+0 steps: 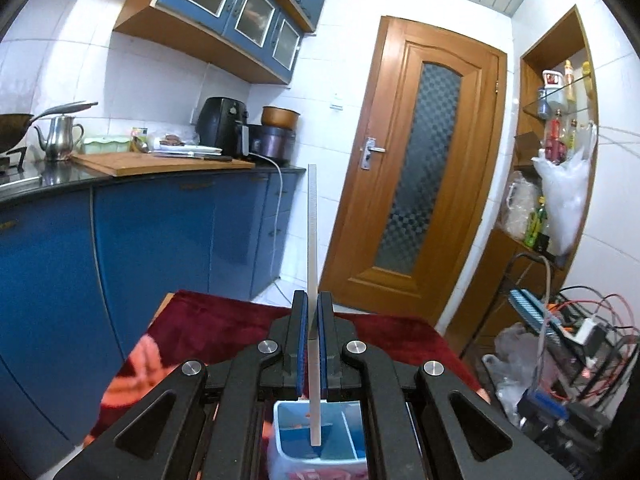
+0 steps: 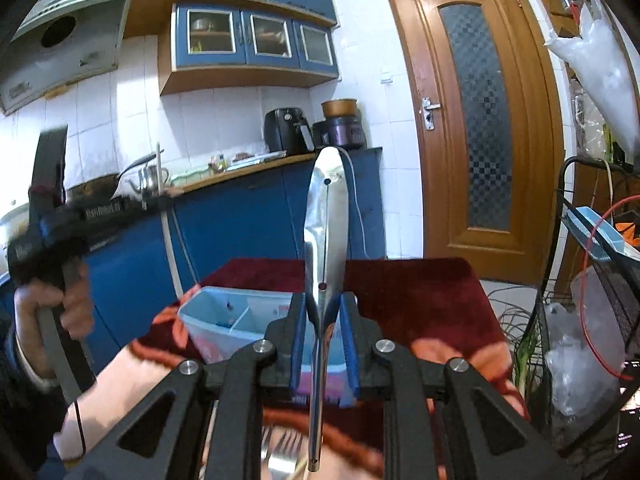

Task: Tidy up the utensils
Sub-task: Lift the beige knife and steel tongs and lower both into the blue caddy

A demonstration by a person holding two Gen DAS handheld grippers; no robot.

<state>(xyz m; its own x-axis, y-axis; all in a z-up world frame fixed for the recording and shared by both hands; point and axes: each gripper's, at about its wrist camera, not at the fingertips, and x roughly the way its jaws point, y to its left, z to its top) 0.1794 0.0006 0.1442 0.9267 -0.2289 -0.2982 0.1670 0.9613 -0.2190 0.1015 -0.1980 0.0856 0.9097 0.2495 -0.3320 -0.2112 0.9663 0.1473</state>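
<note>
Left tool point(image 1: 313, 312): clenched on a slim pale chopstick point(image 1: 312, 240), which stands nearly upright between the blue pads point(image 1: 301, 344); its lower end hangs over the holder.
Right tool point(image 2: 323, 312): grasping a steel peeler point(image 2: 325, 216) by its narrow neck; the slotted blade rises ahead of the jaws and the tubular handle runs back beneath them.
Utensil holder point(image 2: 216, 320): pale blue box with inner dividers, standing on the red cloth just beyond the right tool and directly below the left tool.
Desk point(image 1: 224, 320): covered by a dark red cloth with orange pattern.
Forks point(image 2: 280, 452): tines visible at the lower edge, under the peeler handle.
Person's hand point(image 2: 52, 308): grips the handle of the left tool, seen at the left of the right wrist view.
</note>
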